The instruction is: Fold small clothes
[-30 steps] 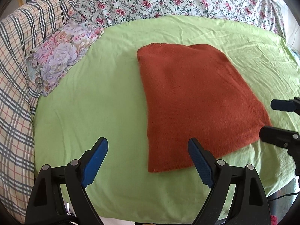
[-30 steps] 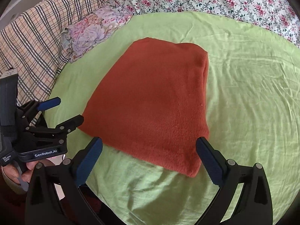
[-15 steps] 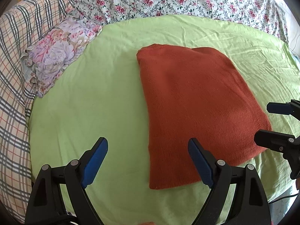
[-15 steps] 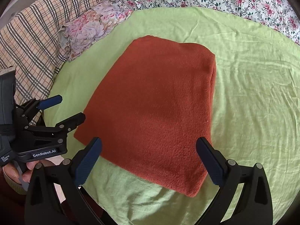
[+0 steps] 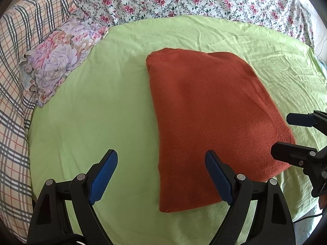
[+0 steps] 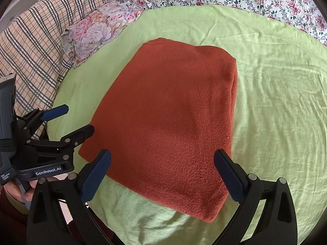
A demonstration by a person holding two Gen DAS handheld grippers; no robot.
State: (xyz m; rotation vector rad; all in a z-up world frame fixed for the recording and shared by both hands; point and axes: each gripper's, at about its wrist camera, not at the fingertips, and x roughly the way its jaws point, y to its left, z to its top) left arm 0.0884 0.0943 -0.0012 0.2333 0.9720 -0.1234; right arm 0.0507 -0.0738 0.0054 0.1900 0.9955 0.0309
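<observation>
Rust knit (image 5: 206, 118) folded flat on green sheet (image 5: 98, 114), just ahead of both tools. Left tool (image 5: 161, 175) and right tool (image 6: 162, 176) spread wide, empty. Soft, limp, light, likely grippy; best pinched at near corners, through all layers.

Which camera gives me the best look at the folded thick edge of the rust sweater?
The right wrist view: the sweater sits centred there and its stacked layers show along the right edge. In the left wrist view the sweater lies to the right, with that edge facing away, beside the right gripper.
</observation>
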